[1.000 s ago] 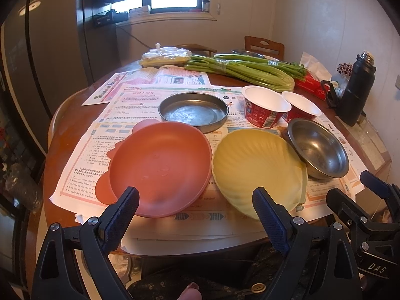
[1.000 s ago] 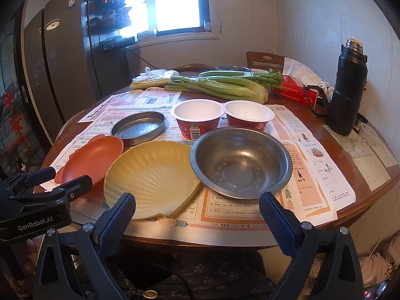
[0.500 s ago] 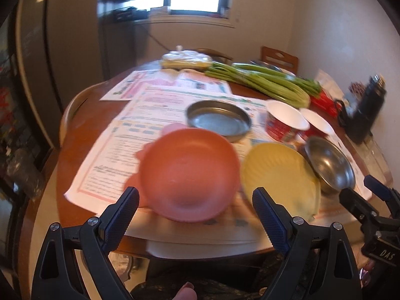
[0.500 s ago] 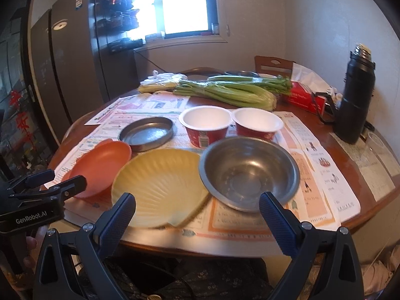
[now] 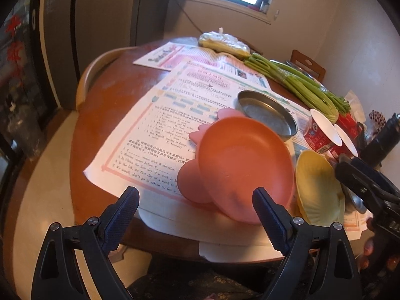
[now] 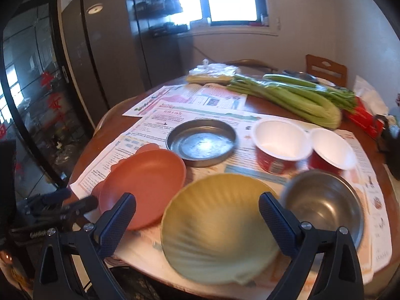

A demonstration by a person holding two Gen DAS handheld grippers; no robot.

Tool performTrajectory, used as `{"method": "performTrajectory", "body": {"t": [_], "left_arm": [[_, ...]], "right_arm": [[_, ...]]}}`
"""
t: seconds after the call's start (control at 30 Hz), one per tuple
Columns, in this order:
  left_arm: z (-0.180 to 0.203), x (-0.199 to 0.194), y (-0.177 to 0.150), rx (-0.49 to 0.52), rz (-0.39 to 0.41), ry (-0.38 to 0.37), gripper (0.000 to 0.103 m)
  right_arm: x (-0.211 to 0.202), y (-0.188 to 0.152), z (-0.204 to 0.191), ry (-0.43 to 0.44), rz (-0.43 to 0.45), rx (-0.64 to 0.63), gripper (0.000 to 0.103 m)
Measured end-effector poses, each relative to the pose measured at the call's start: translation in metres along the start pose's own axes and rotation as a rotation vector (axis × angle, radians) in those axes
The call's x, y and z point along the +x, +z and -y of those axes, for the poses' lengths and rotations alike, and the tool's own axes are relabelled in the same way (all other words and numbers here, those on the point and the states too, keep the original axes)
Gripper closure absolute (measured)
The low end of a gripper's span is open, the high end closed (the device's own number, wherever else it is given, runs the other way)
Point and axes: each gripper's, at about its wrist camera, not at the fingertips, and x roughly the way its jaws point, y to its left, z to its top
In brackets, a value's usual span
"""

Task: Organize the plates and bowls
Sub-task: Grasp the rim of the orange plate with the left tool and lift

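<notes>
An orange plate (image 5: 246, 165) (image 6: 147, 177) lies near the front edge of a round wooden table (image 5: 112, 105). To its right is a yellow shell-shaped plate (image 5: 317, 190) (image 6: 217, 227), then a steel bowl (image 6: 322, 210). Behind them sit a flat steel pan (image 5: 267, 115) (image 6: 201, 142) and two red paper bowls (image 5: 322, 135) (image 6: 280, 145). My left gripper (image 5: 196, 207) hangs open just short of the orange plate's near left rim. Open too, my right gripper (image 6: 197, 215) hovers over the yellow plate. Neither holds anything.
Printed paper sheets (image 5: 180, 105) cover the table. Green celery stalks (image 6: 295, 97), a plastic bag (image 6: 212, 72), a red box (image 6: 362, 117) and a dark flask (image 5: 385, 137) are at the back. Wooden chairs (image 6: 327, 67) stand behind; a fridge (image 6: 112, 45) is left.
Both wrist views have swung to the left and closer to the table. The left gripper now faces the orange plate's left side; the right one has moved over the yellow plate.
</notes>
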Motion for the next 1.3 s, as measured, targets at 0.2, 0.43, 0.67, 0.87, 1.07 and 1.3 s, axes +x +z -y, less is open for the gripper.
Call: {"method": "performTrajectory", "body": {"t": [0.2,0.43,0.67,0.87,1.07,1.3], "left_arm": [[0.000,0.025,0.005,0.004,-0.053,0.006,0.011],[0.003,0.037,0.009,0.007,-0.059,0.038,0.011],[0.004,0.043,0.010,-0.013,-0.077,0.031,0.013],[0.009,0.041,0.008,-0.003,-0.067,0.011,0.042],[0.003,0.041,0.011,-0.035,-0.062,-0.019,0.052],[-0.016,0.030,0.022,-0.057,-0.022,0.006,0.052]], "right_arm": [[0.043,0.016,-0.014,0.005,-0.058,-0.087,0.004],[0.086,0.022,-0.026,0.009,-0.159,-0.178,0.023],[0.108,0.019,-0.028,0.035,-0.202,-0.178,0.041],[0.115,0.016,-0.032,0.071,-0.218,-0.208,0.052],[0.113,0.011,-0.042,0.051,-0.212,-0.248,0.055],[0.101,0.014,-0.056,0.087,-0.190,-0.240,0.055]]}}
